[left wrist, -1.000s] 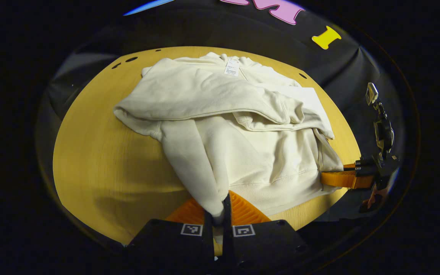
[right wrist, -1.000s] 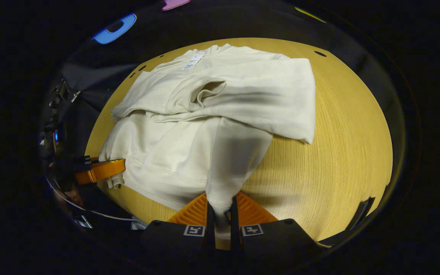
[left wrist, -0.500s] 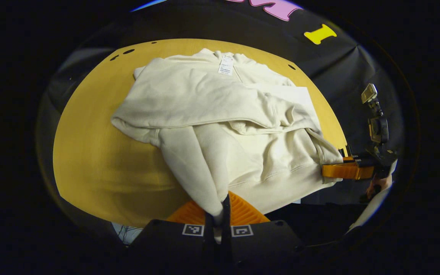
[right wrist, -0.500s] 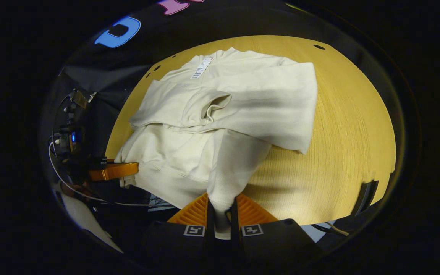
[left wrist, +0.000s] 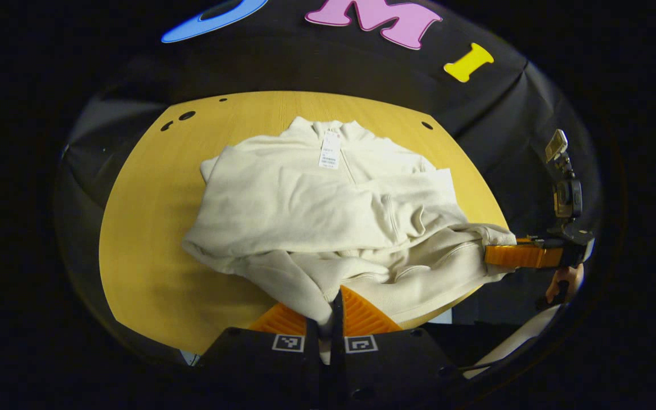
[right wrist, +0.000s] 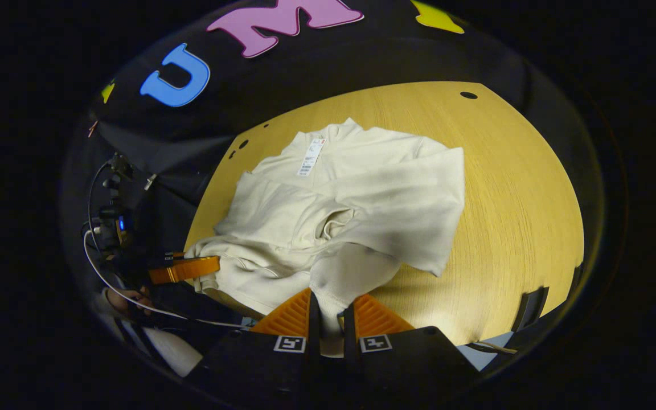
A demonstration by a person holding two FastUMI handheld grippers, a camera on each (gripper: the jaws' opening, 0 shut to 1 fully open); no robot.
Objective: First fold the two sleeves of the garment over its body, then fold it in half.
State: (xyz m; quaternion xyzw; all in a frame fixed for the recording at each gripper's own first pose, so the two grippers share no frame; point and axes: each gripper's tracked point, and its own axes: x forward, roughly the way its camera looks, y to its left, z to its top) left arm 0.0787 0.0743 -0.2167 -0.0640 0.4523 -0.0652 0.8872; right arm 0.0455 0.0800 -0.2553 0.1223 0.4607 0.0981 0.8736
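Hem cloth sits clamped between my left gripper's (left wrist: 323,319) two fingers at the bottom of the left gripper view, jaws nearly closed with only the bunched fabric between them. Same on my right gripper (right wrist: 328,319) in the right gripper view: both fingers pinch a fold of the bottom hem, gap just wide enough for the cloth.

Cream garment (left wrist: 328,216) lies on the wooden table (left wrist: 151,228), collar at the far side, bottom edge lifted off the near edge where I grip it. From the left gripper view my right gripper (left wrist: 519,256) is off to the right, pinching the hem's other corner, with a hand (left wrist: 561,282) behind it. From the right gripper view my left gripper (right wrist: 188,269) is off to the left on the opposite corner, cable trailing below it.

Both sleeves are folded across the body: one sleeve (right wrist: 396,210) lies wide across the chest and overhangs the garment's side onto the table, the other sleeve's cuff (right wrist: 333,219) is tucked beside it near the middle. White tag (left wrist: 329,151) hangs at the collar. Small dark holes (left wrist: 185,115) mark the table's far corner.

No containers on the table.
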